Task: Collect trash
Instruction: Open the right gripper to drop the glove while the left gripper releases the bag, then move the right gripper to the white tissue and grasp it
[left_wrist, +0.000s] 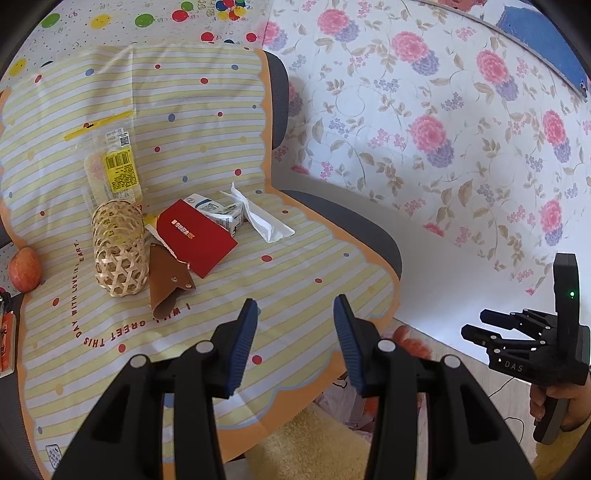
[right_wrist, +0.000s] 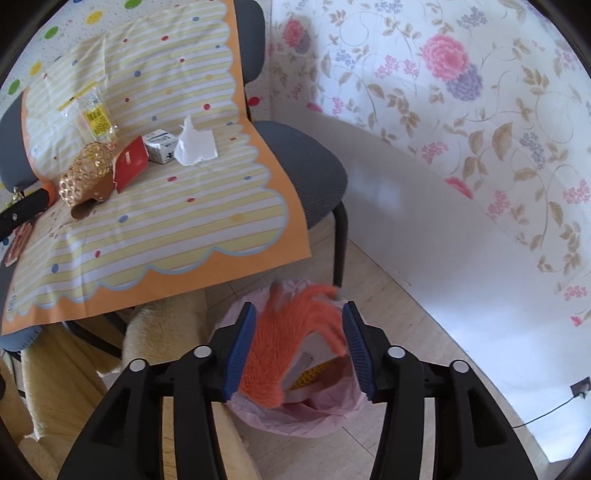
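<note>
The chair's front half is lying bare, giving open room. Toward its back, a basket, pouch, red envelope, carton and tissue are crowding together, blocking passage.

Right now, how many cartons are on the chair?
1: a small white carton lies mid-seat, between the red envelope and the tissue. More could hide behind the basket.

My claw's pads are bumpy blue rubber on smooth black plastic. The striped sheet looks like smooth paper. The little basket is woven from pale strips. The orange thing is fuzzy, over a thin pink plastic bag.
</note>
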